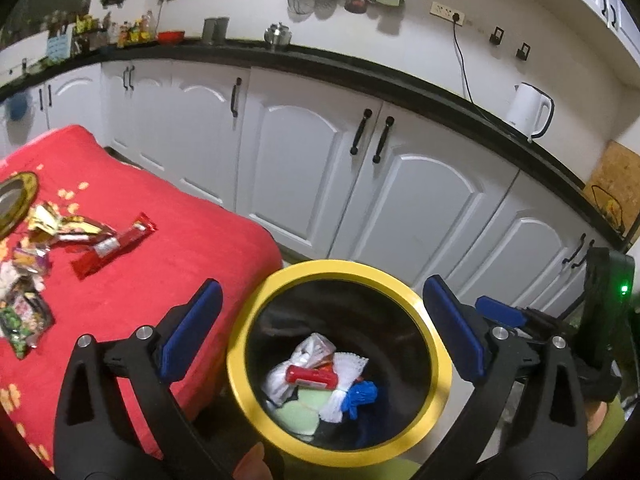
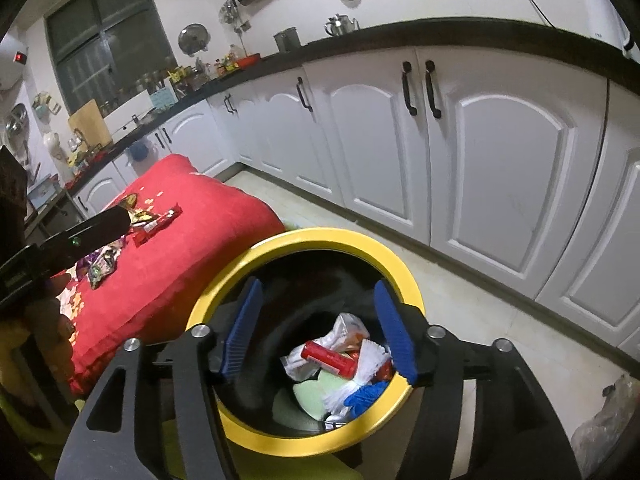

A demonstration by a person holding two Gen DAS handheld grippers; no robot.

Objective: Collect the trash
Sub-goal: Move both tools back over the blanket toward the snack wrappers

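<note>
A red cloth-covered table [image 1: 160,264] fills the left of the left wrist view, strewn with crumpled foil snack wrappers [image 1: 60,228]; white arched kitchen cabinets [image 1: 420,208] under a black countertop [image 1: 360,68] curve across the background; a gold-rimmed plate [image 1: 16,200] is cut off at the left edge; the wrappers' print is unreadable; the black bin with a yellow rim [image 1: 340,270] sits lower centre, holding a red tube [image 1: 314,378] among white papers; the left gripper [image 1: 324,332] stands wide and empty over it; the right gripper [image 2: 320,328] is part-open, empty, above the bin.
</note>
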